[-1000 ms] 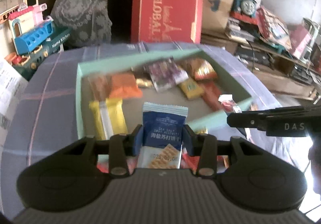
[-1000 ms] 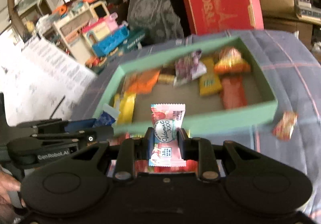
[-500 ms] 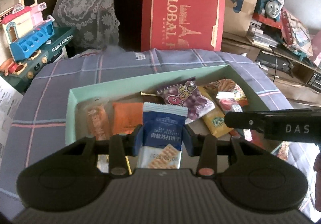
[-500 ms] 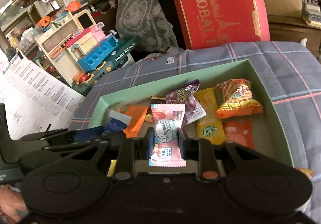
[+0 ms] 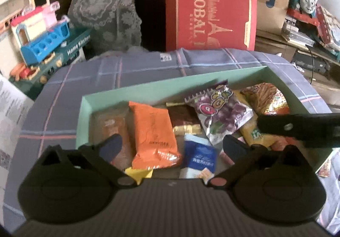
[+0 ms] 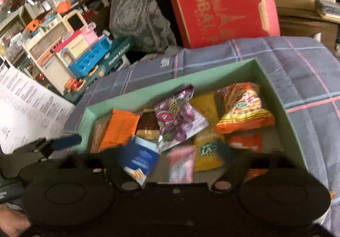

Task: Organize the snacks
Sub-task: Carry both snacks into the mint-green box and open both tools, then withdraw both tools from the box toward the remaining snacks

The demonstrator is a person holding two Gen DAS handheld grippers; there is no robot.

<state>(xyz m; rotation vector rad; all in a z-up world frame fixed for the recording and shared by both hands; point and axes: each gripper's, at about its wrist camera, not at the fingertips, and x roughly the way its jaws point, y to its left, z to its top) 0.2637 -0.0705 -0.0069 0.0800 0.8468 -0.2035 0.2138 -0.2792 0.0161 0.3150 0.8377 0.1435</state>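
A green box [image 5: 148, 90] on a plaid cloth holds several snack packets, among them an orange one [image 5: 153, 137] and a purple one [image 5: 218, 111]. My left gripper [image 5: 172, 145] hangs over the box's near side, jaws opening wide. The blue cracker packet [image 5: 199, 158] lies loose below and between them, touching neither pad. My right gripper [image 6: 170, 154] is beside it, jaws also opening. The pink packet [image 6: 182, 164] is blurred between its fingers, free of them. The blue cracker packet [image 6: 138, 158] shows there too. The right gripper's finger [image 5: 297, 128] crosses the left wrist view.
A red gift box [image 5: 212, 7] stands behind the plaid cloth [image 5: 138, 67]. A toy kitchen [image 6: 70, 54] and a printed sheet [image 6: 27, 107] are at the left. One small snack [image 5: 323, 170] lies on the cloth outside the box's right side. A hand [image 6: 10, 222] shows at lower left.
Both grippers went from shut on their packets to wide open. The blue cracker packet and the pink packet have dropped out of the jaws into the box.
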